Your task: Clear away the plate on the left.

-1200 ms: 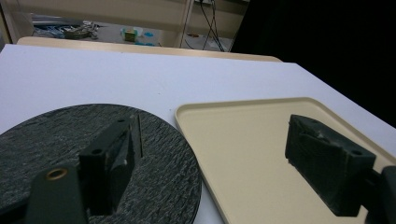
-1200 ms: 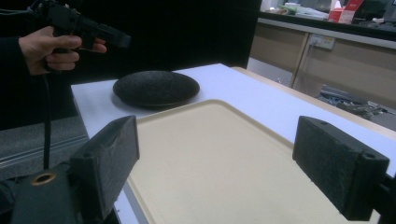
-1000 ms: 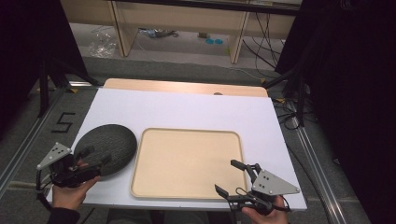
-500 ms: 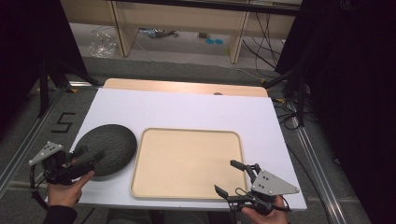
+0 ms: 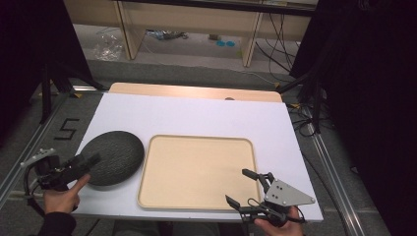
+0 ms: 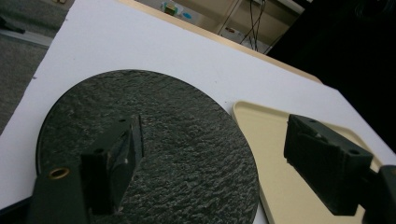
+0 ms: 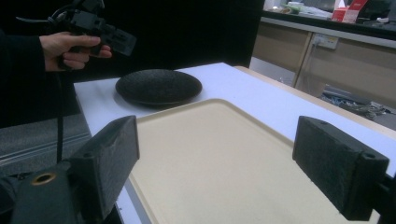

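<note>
A dark round textured plate (image 5: 114, 156) lies on the white table sheet at the left. A bare beige tray (image 5: 196, 169) sits just to its right. My left gripper (image 5: 84, 163) hovers over the plate's left rim. In the left gripper view it (image 6: 217, 140) is open, with the plate (image 6: 177, 154) below the jaws and nothing between them. My right gripper (image 5: 237, 186) is open at the tray's near right corner. In the right gripper view its jaws (image 7: 219, 140) frame the tray (image 7: 210, 154), with the plate (image 7: 159, 86) farther off.
The white sheet (image 5: 196, 115) covers a wooden table whose far edge (image 5: 196, 92) shows behind it. Metal rails (image 5: 29, 147) run along both sides. Cables (image 5: 305, 118) and dark curtains stand to the right, shelving at the back.
My left gripper has drawn back to the left, from over the plate toward its left rim. The right gripper, plate and tray have not moved.
</note>
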Demonstrator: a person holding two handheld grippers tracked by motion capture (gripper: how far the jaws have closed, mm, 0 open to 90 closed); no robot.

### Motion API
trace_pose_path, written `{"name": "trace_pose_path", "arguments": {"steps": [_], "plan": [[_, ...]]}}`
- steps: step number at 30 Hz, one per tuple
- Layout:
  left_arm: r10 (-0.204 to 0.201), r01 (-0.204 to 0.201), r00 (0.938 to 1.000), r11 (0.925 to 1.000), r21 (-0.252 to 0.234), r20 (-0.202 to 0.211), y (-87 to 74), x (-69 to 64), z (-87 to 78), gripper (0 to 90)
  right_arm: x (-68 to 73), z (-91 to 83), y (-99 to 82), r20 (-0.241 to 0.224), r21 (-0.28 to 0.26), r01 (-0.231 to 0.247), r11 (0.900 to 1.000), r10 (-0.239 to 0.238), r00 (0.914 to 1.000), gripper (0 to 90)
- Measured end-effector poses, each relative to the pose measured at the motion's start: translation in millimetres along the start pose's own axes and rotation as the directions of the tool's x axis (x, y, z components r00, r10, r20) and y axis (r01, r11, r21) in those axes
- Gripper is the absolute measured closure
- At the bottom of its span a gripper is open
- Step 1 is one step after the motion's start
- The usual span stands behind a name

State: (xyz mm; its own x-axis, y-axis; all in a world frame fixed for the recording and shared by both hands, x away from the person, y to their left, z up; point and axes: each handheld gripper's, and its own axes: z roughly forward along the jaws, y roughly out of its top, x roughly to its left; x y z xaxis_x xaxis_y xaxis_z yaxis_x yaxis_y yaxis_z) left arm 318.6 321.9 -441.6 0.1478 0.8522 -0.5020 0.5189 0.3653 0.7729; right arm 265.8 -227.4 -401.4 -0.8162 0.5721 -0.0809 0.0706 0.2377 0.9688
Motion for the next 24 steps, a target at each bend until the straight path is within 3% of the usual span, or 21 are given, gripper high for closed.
{"name": "trace_pose_path", "arguments": {"steps": [5, 9, 11, 18, 21, 24], "plan": [[-0.073, 0.073, 0.9973, 0.9973, -0.007, -0.008, 1.1, 12.9, -0.1, 20.3, 0.1, 0.3, 0.1, -0.002, 0.001, 0.002, 1.0000, -0.002, 1.0000, 15.7], [-0.096, 0.096, 0.9954, 0.9953, -0.013, -0.002, 1.6, 23.3, 0.9, 20.6, 0.2, 0.2, 0.4, -0.003, -0.002, 0.001, 1.0000, -0.001, 1.0000, 15.7], [-0.129, 0.129, 0.9916, 0.9915, -0.014, 0.002, 1.7, 26.1, 1.7, 20.8, 0.2, 0.2, 0.0, -0.004, 0.001, 0.001, 1.0000, -0.001, 1.0000, 15.7], [-0.149, 0.149, 0.9885, 0.9889, -0.002, -0.027, 2.5, 35.7, 3.4, 21.5, 0.2, 0.5, 0.6, -0.004, -0.003, 0.000, 1.0000, 0.000, 1.0000, 15.8], [-0.194, 0.194, 0.9806, 0.9809, -0.018, -0.026, 2.4, 37.2, 7.1, 21.8, 0.6, 0.7, -0.1, -0.011, 0.003, -0.004, 1.0000, 0.004, 0.9999, 15.7], [-0.185, 0.186, 0.9822, 0.9825, 0.012, -0.032, 1.9, 42.2, 8.9, 22.1, 0.2, 0.5, 0.7, -0.004, -0.004, 0.000, 1.0000, 0.000, 1.0000, 15.8]]}}
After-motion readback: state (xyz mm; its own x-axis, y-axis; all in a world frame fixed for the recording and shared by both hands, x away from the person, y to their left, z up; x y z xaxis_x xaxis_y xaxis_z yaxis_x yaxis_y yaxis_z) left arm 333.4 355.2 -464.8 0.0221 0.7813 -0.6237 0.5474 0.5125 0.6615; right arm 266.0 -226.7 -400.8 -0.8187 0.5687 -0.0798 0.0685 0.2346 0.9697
